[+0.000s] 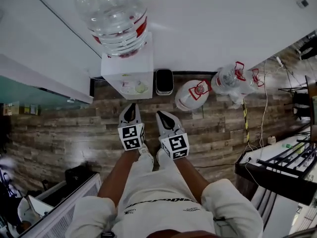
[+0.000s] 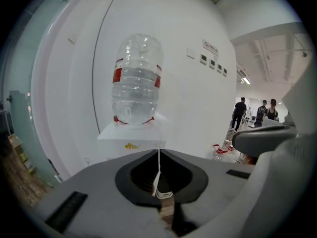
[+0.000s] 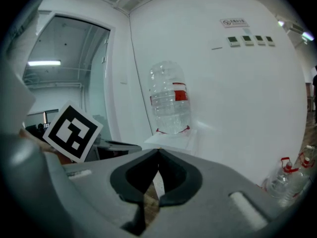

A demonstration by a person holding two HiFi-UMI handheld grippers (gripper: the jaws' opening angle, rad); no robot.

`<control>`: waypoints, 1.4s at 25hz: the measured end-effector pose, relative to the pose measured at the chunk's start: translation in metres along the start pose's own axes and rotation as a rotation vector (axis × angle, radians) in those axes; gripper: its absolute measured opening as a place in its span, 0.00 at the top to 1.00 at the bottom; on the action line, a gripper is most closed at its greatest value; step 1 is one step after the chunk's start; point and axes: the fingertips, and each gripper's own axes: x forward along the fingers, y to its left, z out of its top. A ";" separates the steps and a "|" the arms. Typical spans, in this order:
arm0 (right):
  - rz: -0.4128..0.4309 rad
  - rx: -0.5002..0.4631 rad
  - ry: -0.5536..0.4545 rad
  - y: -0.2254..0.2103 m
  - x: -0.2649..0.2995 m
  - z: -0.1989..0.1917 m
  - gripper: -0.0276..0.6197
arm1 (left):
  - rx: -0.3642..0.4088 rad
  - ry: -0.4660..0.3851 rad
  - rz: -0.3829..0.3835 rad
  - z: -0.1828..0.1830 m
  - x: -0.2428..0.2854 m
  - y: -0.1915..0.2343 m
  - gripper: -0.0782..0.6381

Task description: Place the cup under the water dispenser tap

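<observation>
A white water dispenser [image 1: 128, 66] with a clear bottle [image 1: 115, 19] on top stands against the wall. A small pale round thing [image 1: 141, 87], maybe the cup, sits in its front recess; I cannot tell for sure. My left gripper [image 1: 130, 106] and right gripper [image 1: 161, 115] are held side by side just in front of the dispenser, both pointing at it. In the left gripper view the jaws [image 2: 158, 150] meet with nothing between them, and the bottle [image 2: 136, 81] is ahead. The right gripper [image 3: 158, 151] is likewise shut and empty.
A black bin [image 1: 164, 81] stands right of the dispenser, then two spare water bottles [image 1: 194, 94] [image 1: 232, 79] on the wooden floor. A black rack [image 1: 277, 167] and cables are at right, a white cabinet [image 1: 59, 202] at lower left. People [image 2: 240, 114] stand far off.
</observation>
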 end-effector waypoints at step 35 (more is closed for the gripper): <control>0.023 -0.043 -0.129 0.021 -0.043 0.095 0.96 | 0.087 -0.170 -0.065 0.085 -0.104 -0.047 0.90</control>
